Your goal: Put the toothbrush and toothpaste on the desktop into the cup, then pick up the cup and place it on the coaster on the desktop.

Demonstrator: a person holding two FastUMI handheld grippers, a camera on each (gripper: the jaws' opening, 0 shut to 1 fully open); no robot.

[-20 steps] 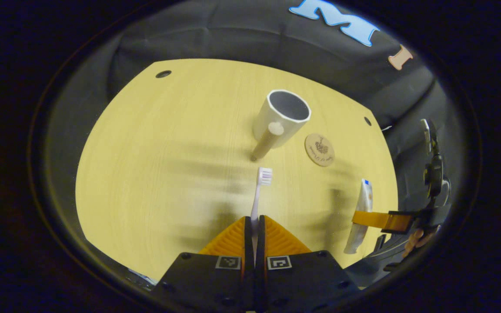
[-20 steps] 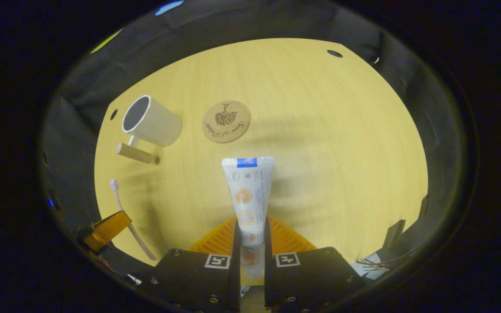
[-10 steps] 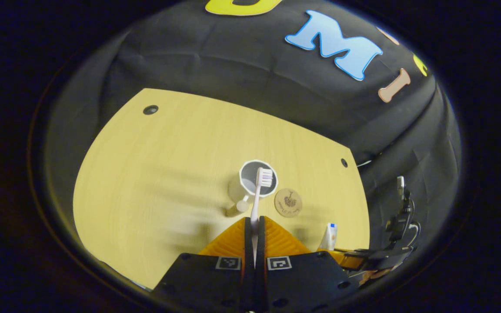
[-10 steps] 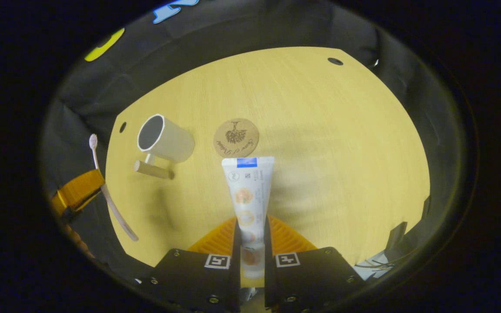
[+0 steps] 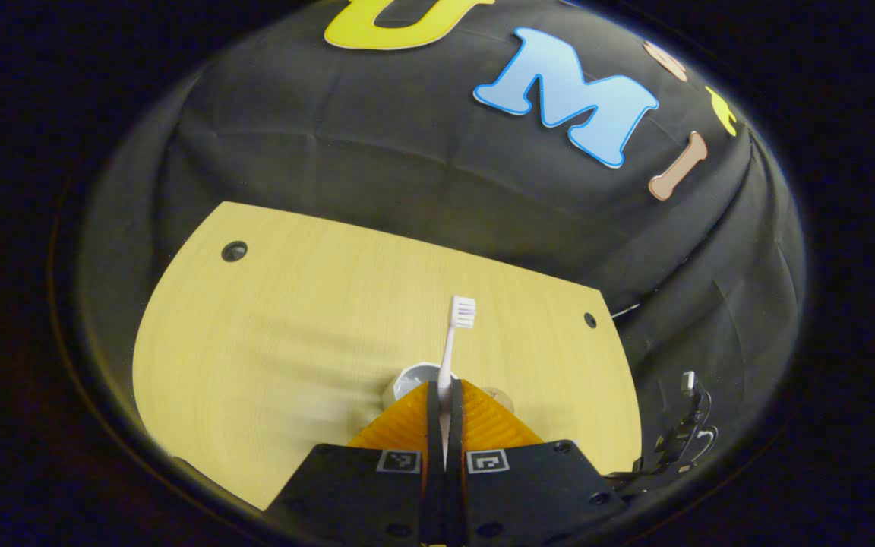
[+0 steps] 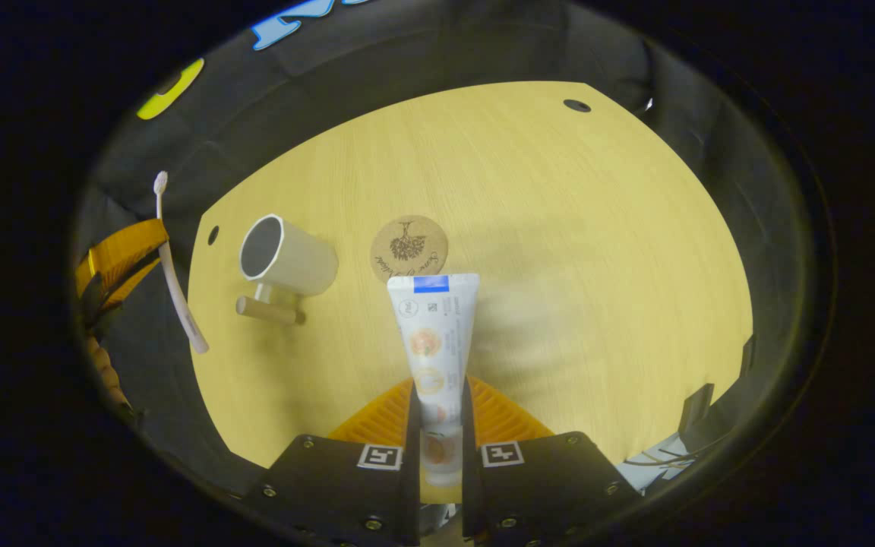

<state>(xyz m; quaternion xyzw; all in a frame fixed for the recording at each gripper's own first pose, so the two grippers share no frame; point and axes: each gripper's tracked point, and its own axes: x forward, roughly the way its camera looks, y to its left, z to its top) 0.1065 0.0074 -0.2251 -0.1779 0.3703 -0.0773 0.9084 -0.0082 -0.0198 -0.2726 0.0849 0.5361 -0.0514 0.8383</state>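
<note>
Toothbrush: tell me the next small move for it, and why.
Probably lower the left gripper so the toothbrush tips bristles-up into the cup. The gripper is shut on its handle, held above the table, and the cup stands empty beside the coaster. The right gripper holds the toothpaste meanwhile.

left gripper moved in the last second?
Yes. In the right gripper view the left gripper, shut on the toothbrush, has risen from beside the desktop's near edge to level with the cup.
</note>
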